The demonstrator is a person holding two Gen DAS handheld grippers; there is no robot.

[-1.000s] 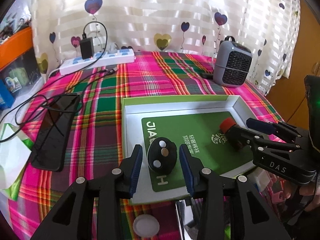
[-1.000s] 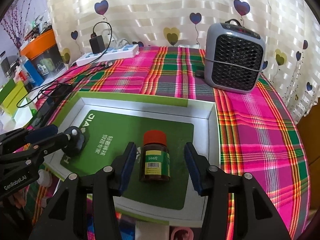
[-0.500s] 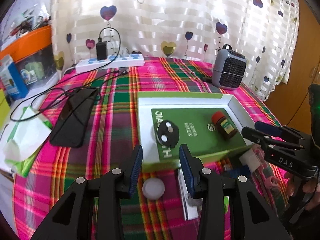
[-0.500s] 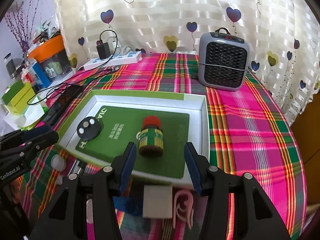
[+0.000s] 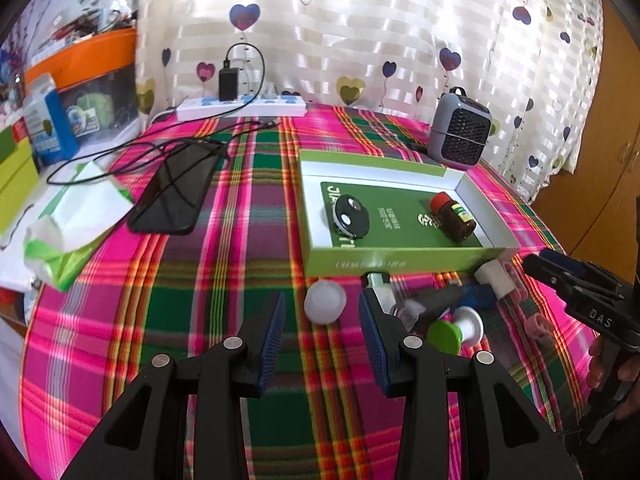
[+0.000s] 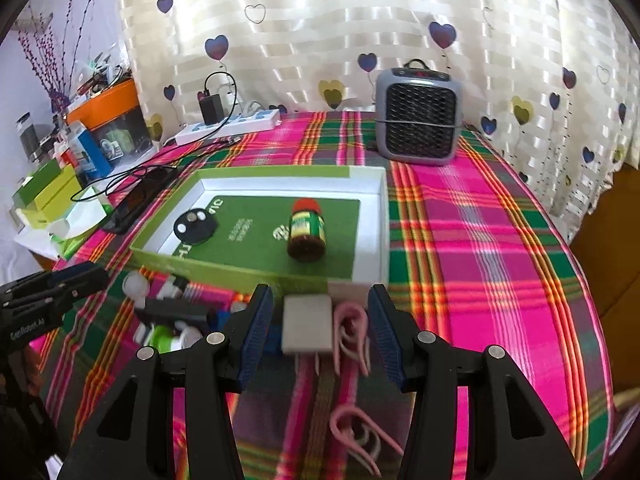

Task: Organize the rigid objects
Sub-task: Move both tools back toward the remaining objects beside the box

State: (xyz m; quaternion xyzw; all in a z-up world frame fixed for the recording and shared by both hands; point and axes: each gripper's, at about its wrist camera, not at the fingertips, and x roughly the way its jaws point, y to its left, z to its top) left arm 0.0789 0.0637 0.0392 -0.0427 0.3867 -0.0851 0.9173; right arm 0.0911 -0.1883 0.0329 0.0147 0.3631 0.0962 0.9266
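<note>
- The left claw (image 5: pixel 322 332) stands open over the checked cloth of the counter (image 5: pixel 208 280) with nothing gripped; a white round cap (image 5: pixel 325 301) lies on the cloth just ahead, in line with the gap between its fingers.
- The right claw (image 6: pixel 320 330) is open too, and empty; a white block (image 6: pixel 307 328) and a pink clip (image 6: pixel 352 330) lie on the cloth between its fingers, not pressed by either pad.
- The green box (image 6: pixel 240 270) sits further back on the counter. Inside it a brown bottle (image 6: pixel 306 230) with a red lid lies on its side and a black round disc (image 6: pixel 195 227) lies flat, well apart from each other.
- Loose things crowd the cloth just in front of the box: a green-and-white spool (image 5: pixel 454 330), a blue piece and a dark piece, too blurred to name.
- Judged by looks, the cap is light, hard plastic, smooth and low. It would probably take a grip across its width, low on the rim, and could skid on the cloth if nudged first.
- The white block looks stiff and light, with flat sides that should suit the pads; squeeze across its two long faces.
- The pink clip looks thin and springy. It touches the block, so closing on both at once may drag it along or trap it.
- The bottle may be glass, so set nothing down hard against it; lying down, it may roll.
</note>
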